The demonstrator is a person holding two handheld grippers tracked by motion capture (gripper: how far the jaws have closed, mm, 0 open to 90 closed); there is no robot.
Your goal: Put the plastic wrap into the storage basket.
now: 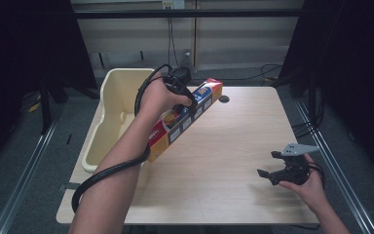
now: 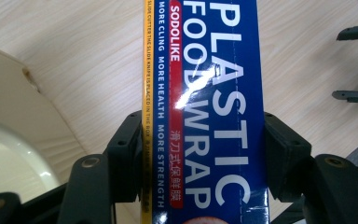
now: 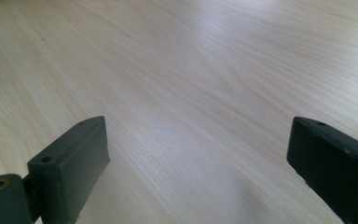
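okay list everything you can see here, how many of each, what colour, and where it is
Plastic wrap box: one, blue with a yellow edge, held above the table's left half.
Tub: one, cream, at the table's left edge.
Table: one, light wood, centre.
Left gripper: one, black, jaws shut on the box's sides.
Right gripper: one, black with a grey plate, jaws open over the table's right front.
Hands: two, entering from the bottom.

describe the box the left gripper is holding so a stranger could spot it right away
Start at the cream plastic tub on the wooden table's left side. Just right of it the left gripper clamps a long, narrow box of plastic food wrap. It is blue with white lettering and a yellow edge.
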